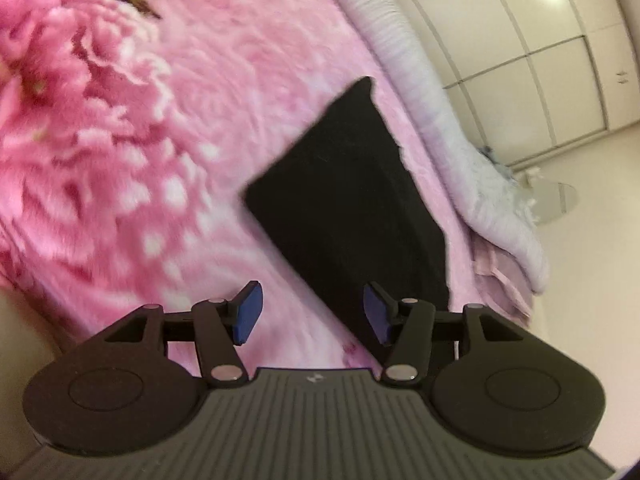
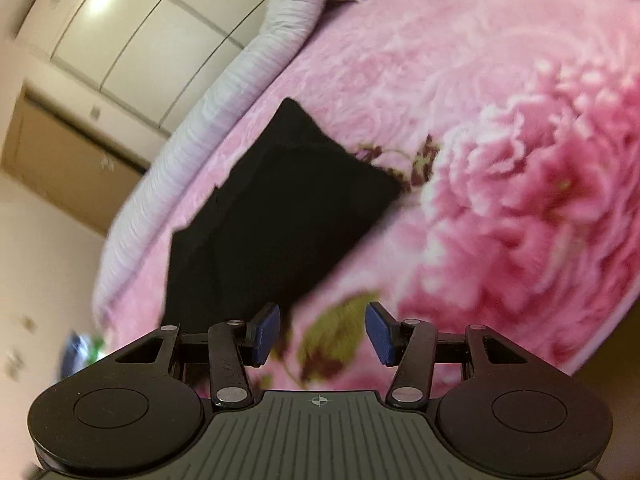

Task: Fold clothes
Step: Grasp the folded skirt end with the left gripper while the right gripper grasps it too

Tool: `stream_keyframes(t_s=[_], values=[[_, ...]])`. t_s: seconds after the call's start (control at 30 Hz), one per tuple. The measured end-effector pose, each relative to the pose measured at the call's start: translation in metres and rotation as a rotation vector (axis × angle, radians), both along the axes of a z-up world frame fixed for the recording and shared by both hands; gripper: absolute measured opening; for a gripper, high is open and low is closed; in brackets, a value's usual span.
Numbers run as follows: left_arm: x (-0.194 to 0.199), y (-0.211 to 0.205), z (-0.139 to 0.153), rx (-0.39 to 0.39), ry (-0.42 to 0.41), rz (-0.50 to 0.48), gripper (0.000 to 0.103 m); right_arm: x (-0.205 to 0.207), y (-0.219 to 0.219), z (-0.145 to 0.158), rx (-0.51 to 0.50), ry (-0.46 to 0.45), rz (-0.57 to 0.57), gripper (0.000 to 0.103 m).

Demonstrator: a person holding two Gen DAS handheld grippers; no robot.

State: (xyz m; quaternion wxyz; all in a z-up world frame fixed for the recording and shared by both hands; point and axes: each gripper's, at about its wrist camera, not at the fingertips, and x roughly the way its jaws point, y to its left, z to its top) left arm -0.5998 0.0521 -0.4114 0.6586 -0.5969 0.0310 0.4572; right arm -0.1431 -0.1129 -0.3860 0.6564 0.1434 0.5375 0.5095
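Note:
A black garment [image 1: 348, 208], folded into a flat rectangle, lies on a pink floral blanket [image 1: 120, 140] near the bed's edge. It also shows in the right wrist view [image 2: 276, 216]. My left gripper [image 1: 314, 314] is open and empty, held just above the garment's near end. My right gripper [image 2: 322, 332] is open and empty, above the blanket [image 2: 500, 160] beside the garment's near corner. Both views are tilted and blurred.
A pale lilac ribbed border [image 1: 440, 120] runs along the blanket's edge, also in the right wrist view [image 2: 208, 120]. Beyond it are a cream floor [image 1: 592, 240] and white wardrobe doors [image 1: 540, 40]. A small blue-green object [image 2: 80, 348] lies on the floor.

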Motion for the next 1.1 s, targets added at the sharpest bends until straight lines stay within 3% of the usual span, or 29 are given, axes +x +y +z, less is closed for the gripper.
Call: stream_keyframes(t_s=[0.1, 0.3, 0.43, 0.47, 0.53, 0.57, 0.6, 0.83, 1.1], values=[[0.000, 0.017, -0.008, -0.002, -0.014, 0.025, 0.051, 0.016, 0.015, -0.010, -0.016, 0.068, -0.048, 0.052], [0.007, 0.041, -0.015, 0.034, -0.029, 0.046, 0.054, 0.044, 0.032, -0.029, 0.050, 0.189, -0.147, 0.051], [0.015, 0.051, -0.015, 0.074, -0.008, 0.031, 0.053, 0.050, 0.047, -0.027, 0.071, 0.136, -0.140, 0.049], [0.017, 0.053, -0.016, 0.084, -0.002, 0.027, 0.048, 0.050, 0.051, -0.026, 0.064, 0.109, -0.136, 0.045], [0.019, 0.057, -0.017, 0.099, 0.009, 0.017, 0.035, 0.051, 0.059, -0.026, 0.040, 0.053, -0.127, 0.021], [0.017, 0.058, -0.018, 0.101, 0.014, 0.011, 0.023, 0.053, 0.061, -0.027, 0.036, 0.045, -0.125, 0.018], [0.016, 0.059, -0.020, 0.103, 0.018, 0.005, 0.018, 0.055, 0.062, -0.029, 0.039, 0.050, -0.122, 0.015], [0.012, 0.045, -0.013, 0.173, 0.079, -0.030, 0.012, 0.043, 0.047, -0.016, 0.059, -0.014, -0.094, 0.009], [-0.016, -0.010, 0.005, 0.181, 0.041, -0.062, 0.012, 0.025, 0.008, 0.015, 0.078, -0.070, -0.050, 0.009]])
